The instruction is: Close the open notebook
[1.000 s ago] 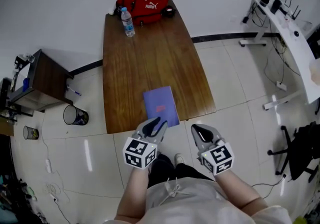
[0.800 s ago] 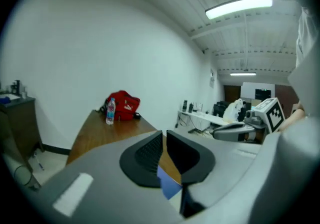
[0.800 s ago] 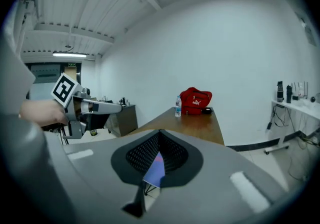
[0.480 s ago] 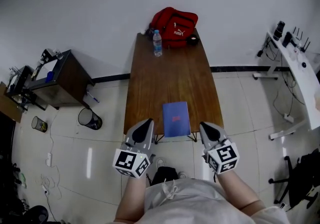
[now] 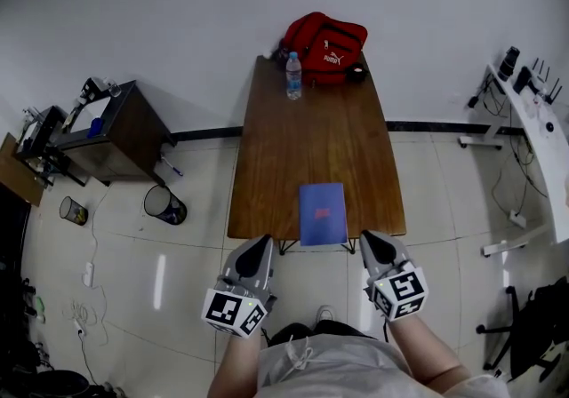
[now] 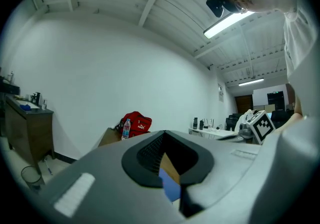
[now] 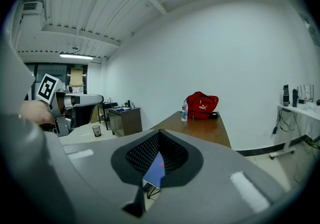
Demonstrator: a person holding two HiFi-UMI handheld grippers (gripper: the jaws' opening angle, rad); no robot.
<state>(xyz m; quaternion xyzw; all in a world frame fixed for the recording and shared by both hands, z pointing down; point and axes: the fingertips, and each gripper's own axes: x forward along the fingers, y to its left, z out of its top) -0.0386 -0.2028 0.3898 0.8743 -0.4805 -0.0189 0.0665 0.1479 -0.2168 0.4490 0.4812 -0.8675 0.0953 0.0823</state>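
A dark cabinet (image 5: 120,125) and a bin (image 5: 165,205) stand at the table's nine o'clock. The left gripper (image 5: 256,250) hangs over the floor at the notebook's seven o'clock, jaws pressed together and empty. The blue notebook (image 5: 323,213) lies closed and flat at the wooden table's (image 5: 293,139) near edge, with a bottle (image 5: 293,76) and a red bag (image 5: 325,48) towards its twelve. The right gripper (image 5: 373,245), at the notebook's five o'clock, looks closed and empty too.
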